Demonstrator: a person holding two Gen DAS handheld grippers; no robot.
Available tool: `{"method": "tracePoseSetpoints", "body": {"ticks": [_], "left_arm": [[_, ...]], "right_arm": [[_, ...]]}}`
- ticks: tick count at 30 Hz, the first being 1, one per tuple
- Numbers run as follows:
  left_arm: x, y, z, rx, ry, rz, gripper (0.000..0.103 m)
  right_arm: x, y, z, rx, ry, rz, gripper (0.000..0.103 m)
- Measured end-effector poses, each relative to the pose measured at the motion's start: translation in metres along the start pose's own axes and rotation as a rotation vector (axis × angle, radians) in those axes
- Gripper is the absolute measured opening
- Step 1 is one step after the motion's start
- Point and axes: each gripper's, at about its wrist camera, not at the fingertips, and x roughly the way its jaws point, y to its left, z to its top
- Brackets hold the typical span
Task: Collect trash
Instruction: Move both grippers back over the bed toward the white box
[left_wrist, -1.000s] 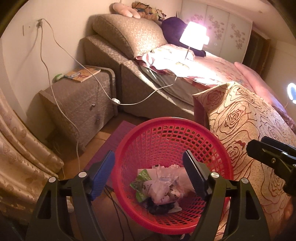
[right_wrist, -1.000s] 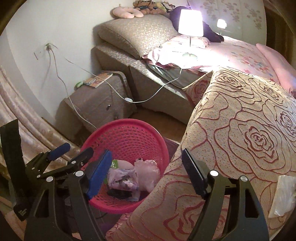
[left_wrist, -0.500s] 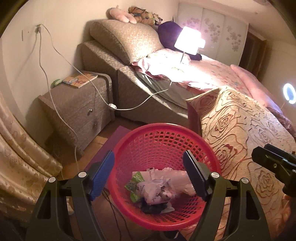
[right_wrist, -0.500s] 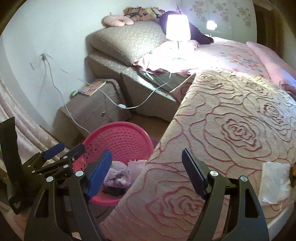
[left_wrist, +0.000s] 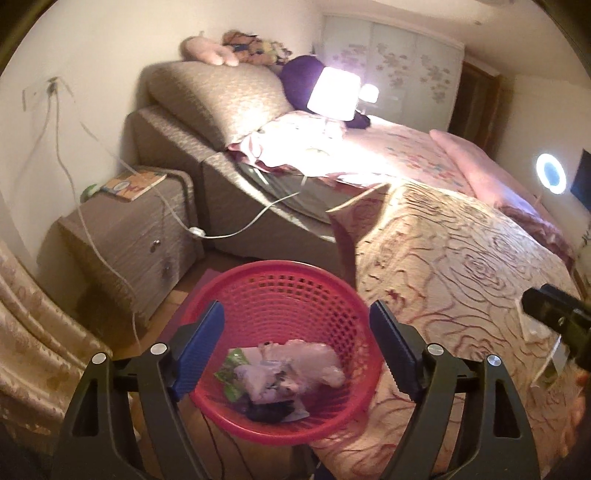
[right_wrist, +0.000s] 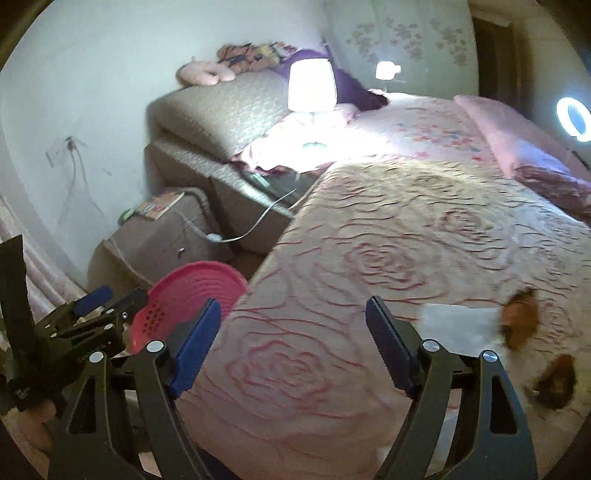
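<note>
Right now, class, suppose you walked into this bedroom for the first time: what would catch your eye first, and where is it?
Probably the glowing white table lamp standing on the bed near the pillows. Next, the round red plastic mesh basket on the floor beside the bed, with crumpled wrappers in its bottom. Then the rose-patterned beige bedspread, with a white paper scrap lying on it.
</note>
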Motion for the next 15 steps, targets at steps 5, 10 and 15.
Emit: {"method": "tracePoseSetpoints", "body": {"ticks": [5,10,15], "left_arm": [[-0.001,-0.022,-0.008,0.039,0.014,-0.033,0.078],[-0.004,-0.047,-0.013,0.092,0.023,-0.088,0.078],[-0.013,-0.082,-0.016,0.163,0.019,-0.167,0.078]], "right_arm": [[-0.026,-0.041,-0.01,0.048,-0.032,-0.078,0.081],[-0.046,-0.086,-0.02,0.093,-0.042,-0.166,0.081],[-0.066,-0.127,-0.031,0.128,-0.052,-0.252,0.081]]}}
